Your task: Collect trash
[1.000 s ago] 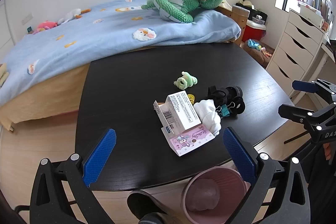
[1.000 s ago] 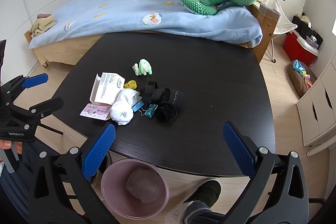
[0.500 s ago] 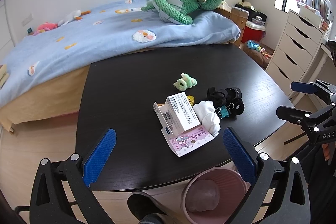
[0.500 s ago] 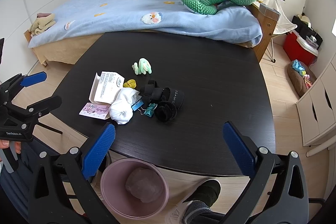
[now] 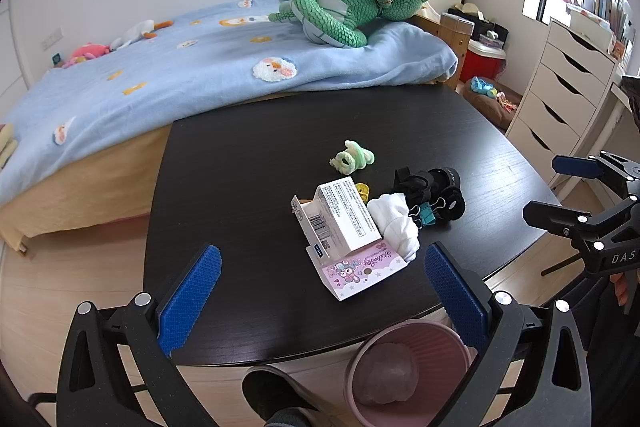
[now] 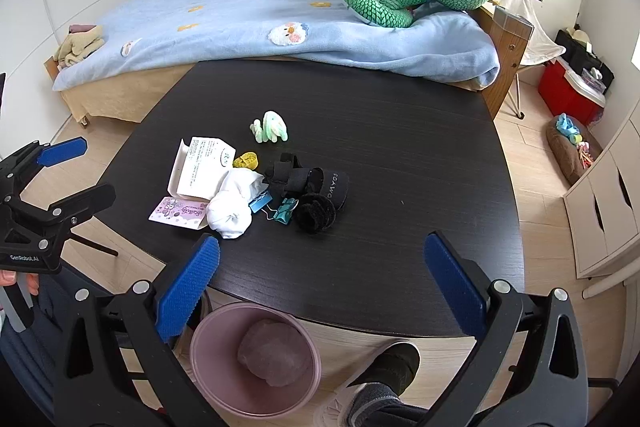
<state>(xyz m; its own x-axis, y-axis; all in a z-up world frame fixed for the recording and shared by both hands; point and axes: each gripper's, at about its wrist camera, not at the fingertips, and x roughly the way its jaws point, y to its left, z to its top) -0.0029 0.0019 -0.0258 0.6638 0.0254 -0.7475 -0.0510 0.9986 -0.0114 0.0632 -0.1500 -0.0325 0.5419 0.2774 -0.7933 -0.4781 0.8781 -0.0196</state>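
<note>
My left gripper (image 5: 322, 281) and right gripper (image 6: 320, 277) both gape wide, holding nothing, above the black table's (image 5: 240, 167) near edge. The white box (image 5: 344, 219), pink card (image 5: 360, 269) and crumpled tissue (image 6: 232, 205) lie ahead; the pink bin (image 6: 200, 339) sits below

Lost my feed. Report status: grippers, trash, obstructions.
Left gripper and right gripper open, empty, short of the table. Box, card, tissue untouched. Bin below. Nothing blocking.
</note>
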